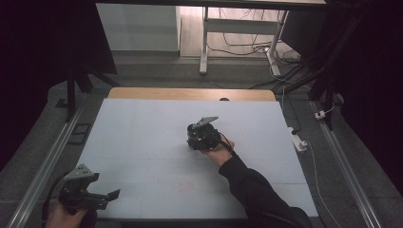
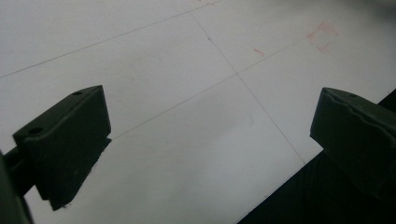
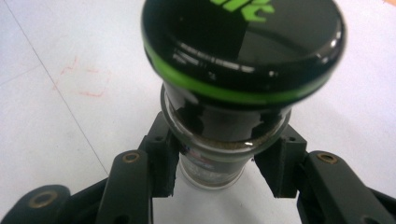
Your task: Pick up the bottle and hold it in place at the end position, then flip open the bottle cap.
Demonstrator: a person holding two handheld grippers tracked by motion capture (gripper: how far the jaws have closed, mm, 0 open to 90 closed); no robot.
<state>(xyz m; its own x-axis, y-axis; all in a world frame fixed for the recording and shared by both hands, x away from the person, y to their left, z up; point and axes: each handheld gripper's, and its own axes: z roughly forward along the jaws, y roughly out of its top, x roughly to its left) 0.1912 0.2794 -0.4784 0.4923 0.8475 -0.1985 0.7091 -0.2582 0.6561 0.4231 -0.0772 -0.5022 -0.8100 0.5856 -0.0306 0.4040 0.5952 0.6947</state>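
The right gripper [image 1: 198, 137] is out over the middle of the white table [image 1: 142, 142], and its two black jaws are pinching a small jar [image 3: 219, 140] from both sides, low on its glass body. The jar has a shiny black lid [image 3: 245, 44] with a green ring around it and some green letters on top, and inside the glass there looks to be a brownish powder. In the right gripper view the jar looks upright, with its bottom at or just above the table — I cannot tell if it touches. Holding it by the body, under the wide lid, seems a good way to keep it from slipping. The left gripper [image 1: 102, 198] waits far away at the near left corner of the table, held in a hand [image 1: 64, 216]. Its jaws are spread wide with nothing between them — maybe it is just staying out of the way. The table top is smooth and pale, with thin lines crossing it and a faint red square [image 2: 322, 36] drawn on it. Beyond the far edge the room is dim, with a grey floor, white table legs [image 1: 204, 42] and loose cables [image 1: 247, 47] lying about. Metal rails [image 1: 43, 166] run along both sides.
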